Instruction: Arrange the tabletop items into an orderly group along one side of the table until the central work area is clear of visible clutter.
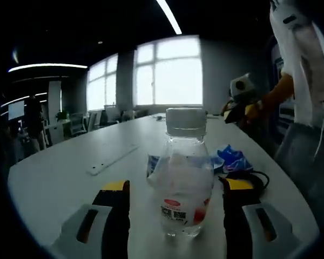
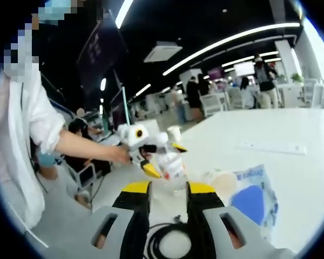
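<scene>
Open-plan office with big windows and strip lights overhead, and a long white table (image 1: pixel 59 172) running through it. Standing upright on that table is a clear plastic bottle (image 1: pixel 181 186) with a white cap, so its long axis is vertical, cap up, red-and-white label down near the base. In the left gripper view the left gripper (image 1: pixel 175 208) has its jaws spread wide, one on each side of the bottle, not touching it as far as I can see. Behind the bottle there's a blue-and-white plastic bag (image 1: pixel 232 159) and a black cable (image 1: pixel 256 178) lying on the tabletop, plus a flat white strip (image 1: pixel 112 159) further left. Over in the right gripper view, the right gripper (image 2: pixel 168 197) sits low with its jaws apart and nothing between them, the cable coiled just below. That view catches the left gripper from outside, with the person's bare forearm (image 2: pixel 86 147) reaching out from a white sleeve to hold it around the bottle. People are standing in the background too.
</scene>
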Motion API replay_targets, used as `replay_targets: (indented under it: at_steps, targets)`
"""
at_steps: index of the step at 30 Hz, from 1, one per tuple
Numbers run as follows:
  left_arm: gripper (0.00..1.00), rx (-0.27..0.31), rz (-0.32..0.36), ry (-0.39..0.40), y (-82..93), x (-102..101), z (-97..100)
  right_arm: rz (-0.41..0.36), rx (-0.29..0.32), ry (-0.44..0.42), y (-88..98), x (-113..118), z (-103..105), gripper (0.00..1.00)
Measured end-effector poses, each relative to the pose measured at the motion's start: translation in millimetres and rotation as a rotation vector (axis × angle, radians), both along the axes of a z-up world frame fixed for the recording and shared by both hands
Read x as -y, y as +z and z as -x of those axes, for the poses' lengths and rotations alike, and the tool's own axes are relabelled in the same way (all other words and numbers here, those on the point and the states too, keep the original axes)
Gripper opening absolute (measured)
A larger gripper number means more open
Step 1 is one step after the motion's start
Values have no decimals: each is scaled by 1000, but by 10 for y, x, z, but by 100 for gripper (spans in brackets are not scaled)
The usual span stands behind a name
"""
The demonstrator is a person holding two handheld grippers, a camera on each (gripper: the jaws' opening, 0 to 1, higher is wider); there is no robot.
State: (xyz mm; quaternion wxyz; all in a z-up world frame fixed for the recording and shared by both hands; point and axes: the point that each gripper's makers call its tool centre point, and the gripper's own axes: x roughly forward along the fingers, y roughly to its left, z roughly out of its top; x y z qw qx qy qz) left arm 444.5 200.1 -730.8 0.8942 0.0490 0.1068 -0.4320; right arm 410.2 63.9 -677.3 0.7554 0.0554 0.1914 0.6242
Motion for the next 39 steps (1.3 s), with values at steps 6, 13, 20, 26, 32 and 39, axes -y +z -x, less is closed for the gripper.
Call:
replay_targets:
  at_steps: [6, 13, 20, 26, 32, 39]
  targets:
    - [70, -3, -31, 37, 84, -49, 63, -7, 3, -9, 56, 60, 19, 24]
    - [70, -17, -65, 71, 150, -127, 125, -35, 3, -33, 169, 107, 19, 25]
    - [68, -30, -92, 89, 240, -136, 241, -68, 0, -49, 277, 150, 21, 25]
    - [68, -40, -90, 114, 337, -95, 344, -73, -3, -50, 307, 190, 59, 25]
    - [69, -48, -95, 134, 384, -66, 437, -79, -3, -54, 338, 253, 89, 25]
    - [69, -59, -101, 195, 431, -95, 572, -77, 3, -52, 371, 338, 129, 25]
